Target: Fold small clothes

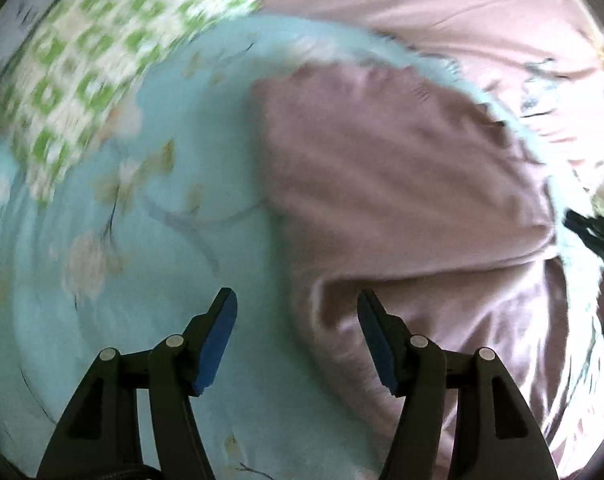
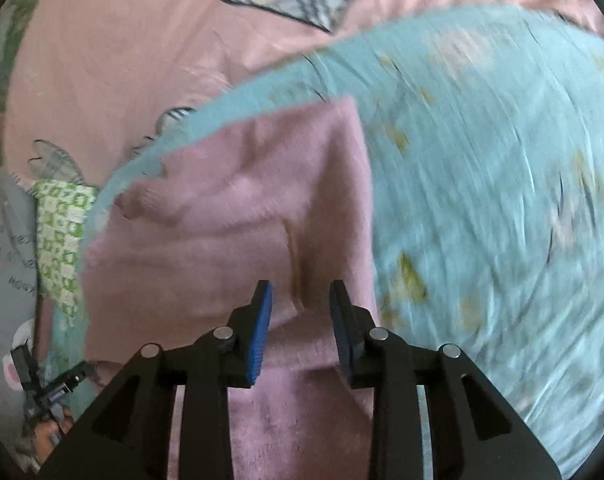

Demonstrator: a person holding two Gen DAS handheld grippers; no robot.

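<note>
The left tool [image 1: 297, 304] is a black plastic frame of two angular linkage arms with triangular cut-outs. Each arm carries round silver pivot pins, and each ends in a tapered finger faced with a blue ribbed pad [image 1: 218, 344]. The right tool [image 2: 300, 300] is built the same: black arms, four silver pins in a row, blue grooved pads [image 2: 260, 336] on the inner faces. In the right wrist view, left of the right tool, the other tool shows small and black, with a white-lettered label on its body.
</note>
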